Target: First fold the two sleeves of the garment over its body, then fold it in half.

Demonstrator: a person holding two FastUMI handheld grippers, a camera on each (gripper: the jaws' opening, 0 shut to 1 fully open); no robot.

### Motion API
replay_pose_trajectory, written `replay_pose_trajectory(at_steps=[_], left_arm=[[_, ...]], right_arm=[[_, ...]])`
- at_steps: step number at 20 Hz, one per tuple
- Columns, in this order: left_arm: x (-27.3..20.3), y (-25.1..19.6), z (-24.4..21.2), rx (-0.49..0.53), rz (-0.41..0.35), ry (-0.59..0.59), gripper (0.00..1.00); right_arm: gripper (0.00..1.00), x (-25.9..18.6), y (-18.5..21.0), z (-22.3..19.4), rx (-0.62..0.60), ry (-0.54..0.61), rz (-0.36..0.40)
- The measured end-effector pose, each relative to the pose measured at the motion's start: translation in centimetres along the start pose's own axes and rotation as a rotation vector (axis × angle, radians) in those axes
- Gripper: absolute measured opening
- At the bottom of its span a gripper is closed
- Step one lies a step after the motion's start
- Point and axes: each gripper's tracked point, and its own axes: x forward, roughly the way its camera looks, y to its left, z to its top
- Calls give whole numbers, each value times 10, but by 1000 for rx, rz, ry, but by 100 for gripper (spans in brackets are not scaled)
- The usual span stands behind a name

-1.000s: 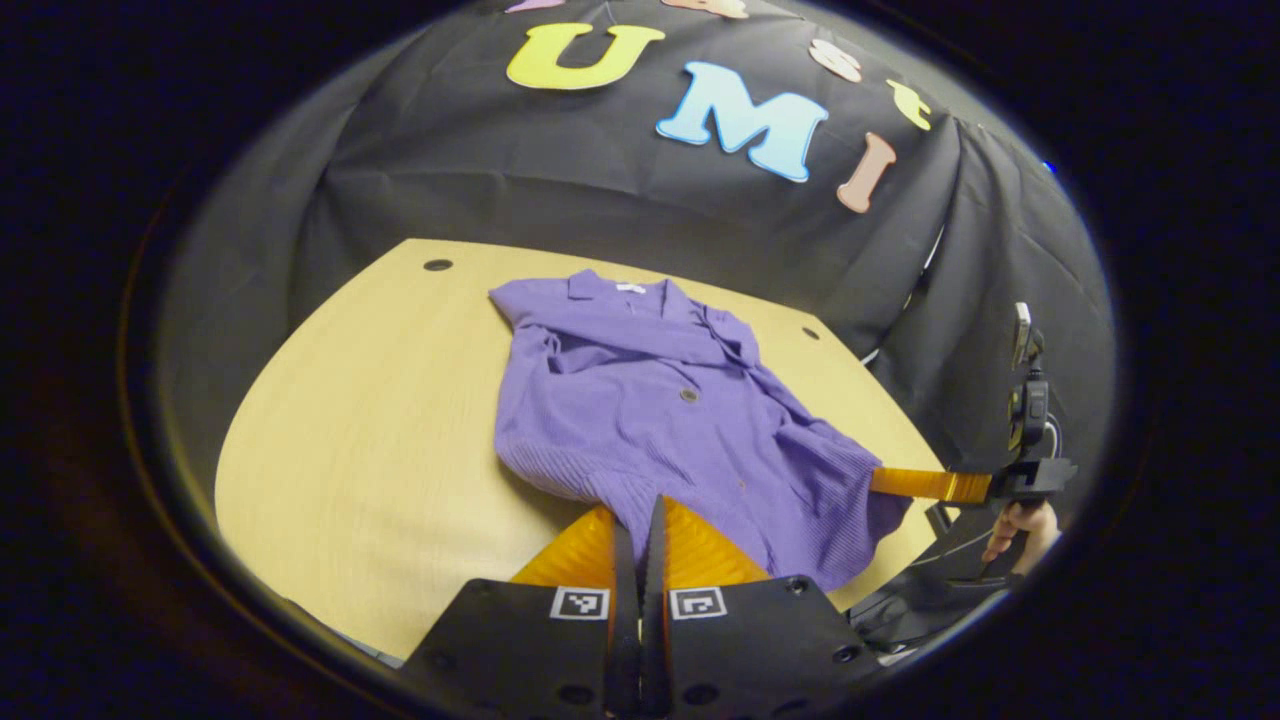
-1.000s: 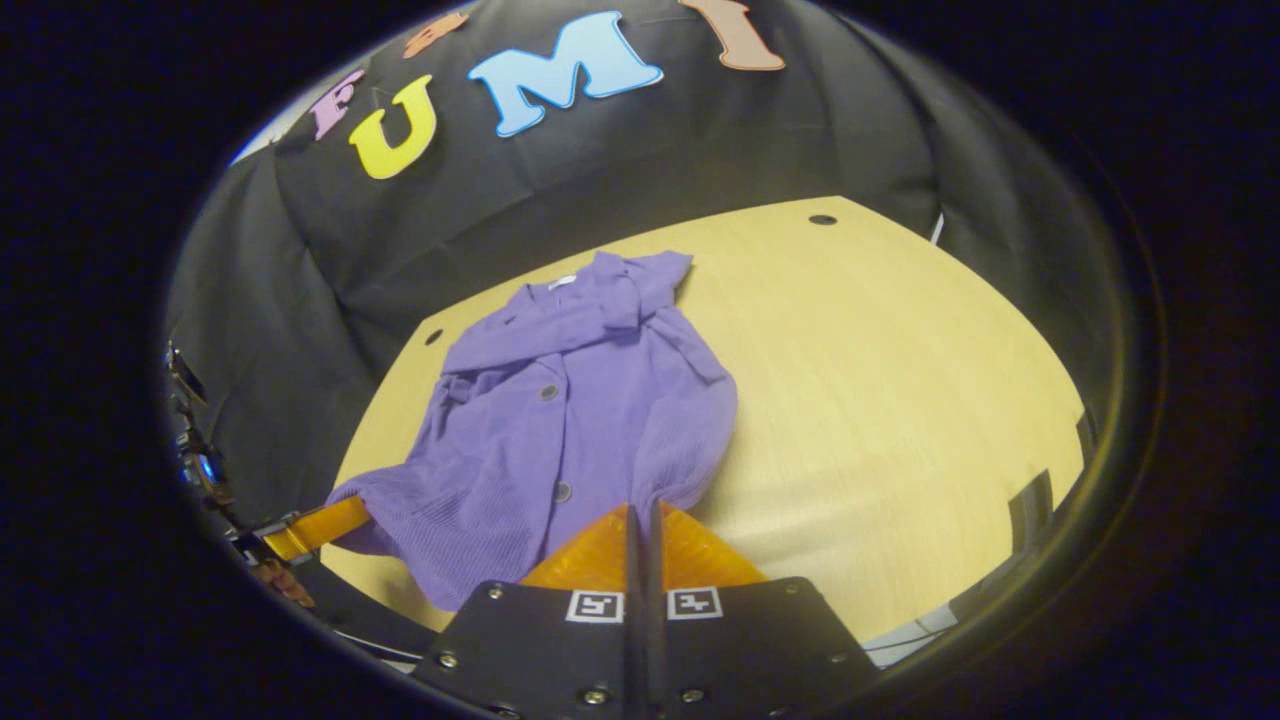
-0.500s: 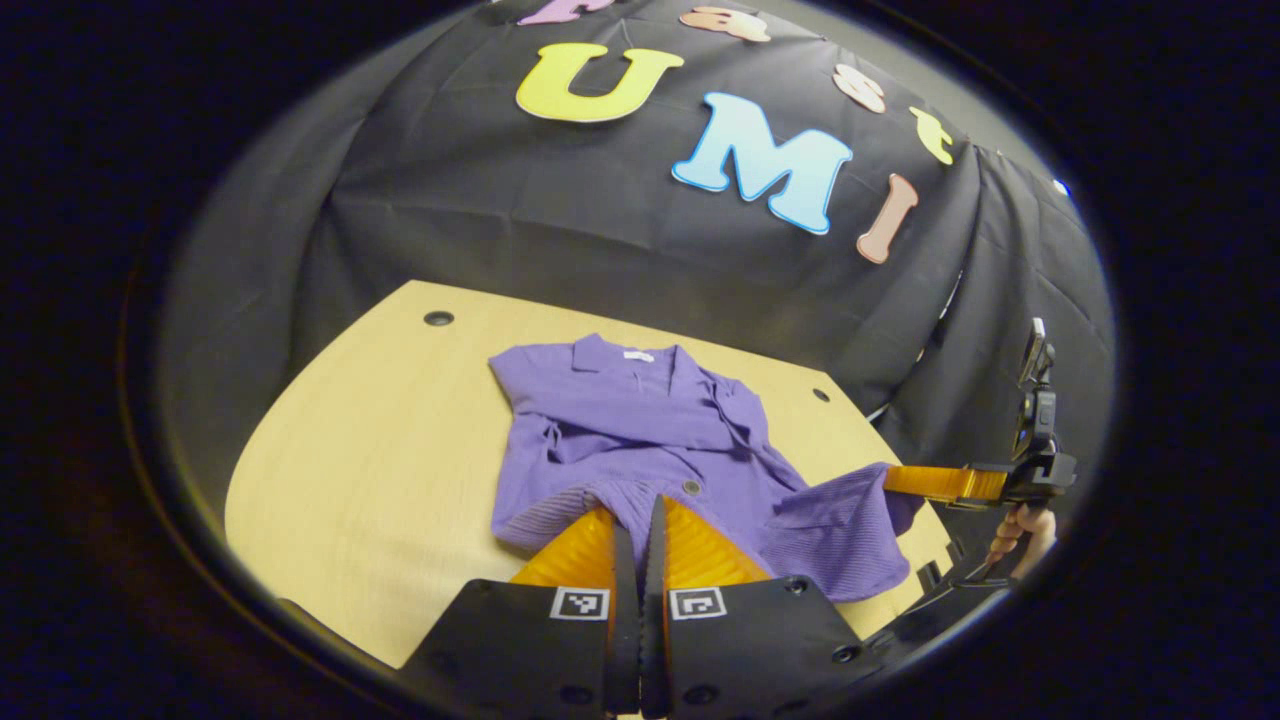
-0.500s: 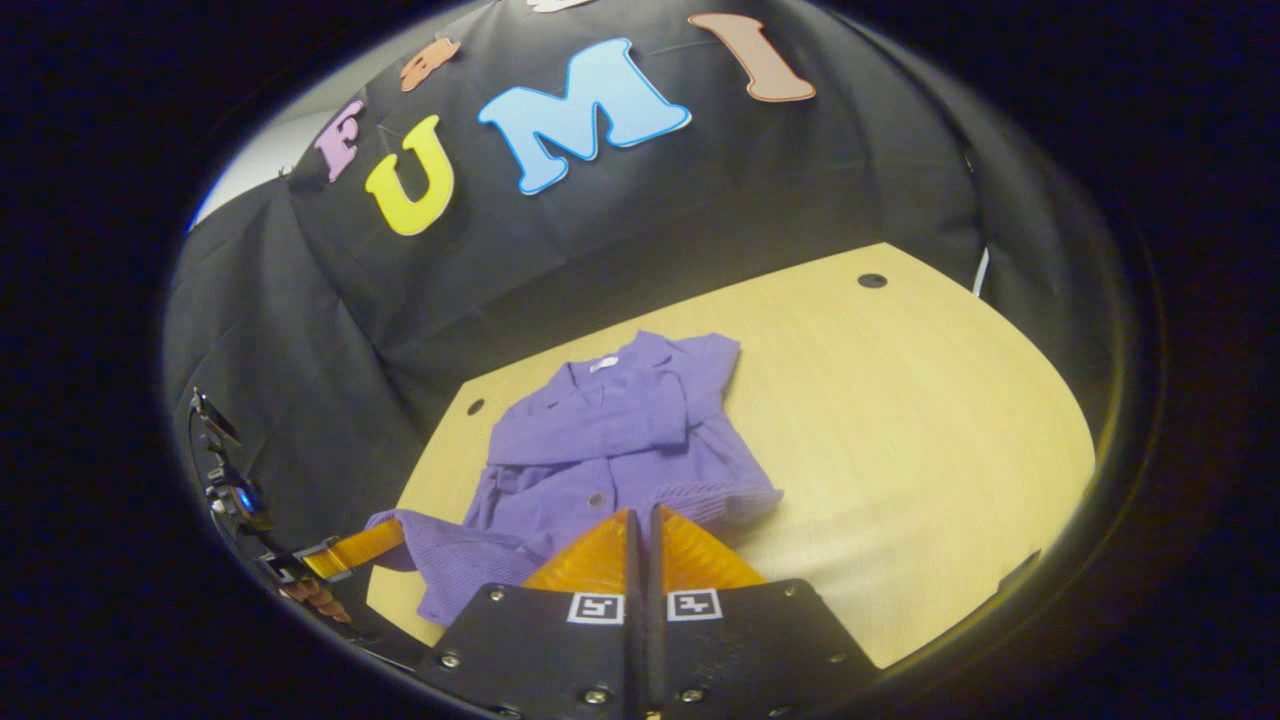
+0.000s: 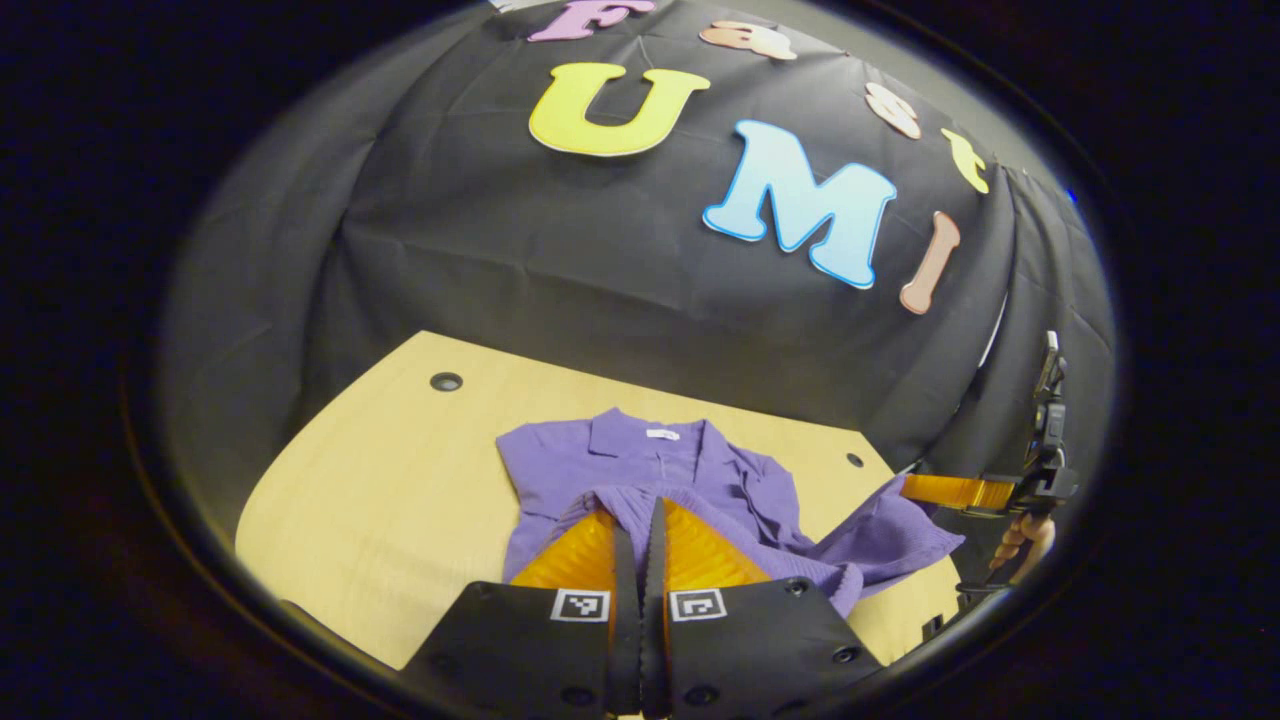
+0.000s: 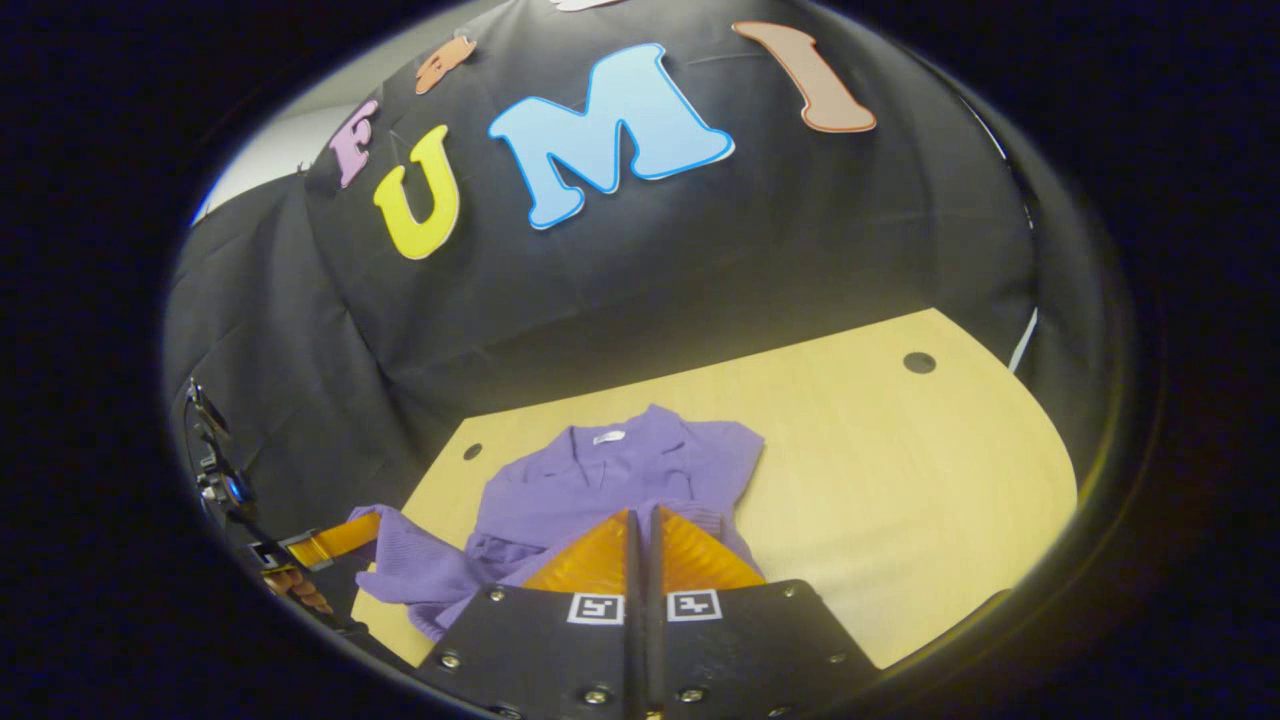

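A purple buttoned garment (image 5: 650, 465) lies on the wooden table (image 5: 380, 480), collar at the far end, sleeves folded over its body. My left gripper (image 5: 640, 505) is shut on the left part of the hem, which is raised and brought close to the collar. In the same view my right gripper (image 5: 945, 490) holds the other hem corner up in the air at the right. In the right gripper view the garment (image 6: 640, 465) sits just ahead of my right gripper (image 6: 643, 515), shut on the hem; my left gripper (image 6: 335, 540) pinches the cloth at the left.
The table (image 6: 900, 480) has small round holes (image 5: 446, 381) (image 6: 918, 362) near its far corners. Black cloth walls rise right behind its far edge. A hand (image 5: 1020, 540) holds the right gripper, and fingers (image 6: 300, 590) hold the left one.
Both grippers have lifted the hem off the table and carried it forward towards the collar. The lower half of the garment now arches over the upper half.
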Motion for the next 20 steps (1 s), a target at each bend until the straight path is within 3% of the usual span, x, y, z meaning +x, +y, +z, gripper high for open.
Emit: replay_pose_trajectory(at_steps=[8, 9, 12, 20], left_arm=[[72, 21, 48, 81, 94, -44, 8], [80, 23, 54, 85, 101, -48, 8], [108, 30, 68, 113, 127, -61, 8], [167, 41, 78, 197, 192, -82, 7]], right_arm=[[1, 70, -13, 54, 39, -21, 31], [5, 80, -14, 60, 40, -22, 32], [1, 110, -17, 75, 28, -25, 31], [1, 163, -33, 92, -45, -30, -23]])
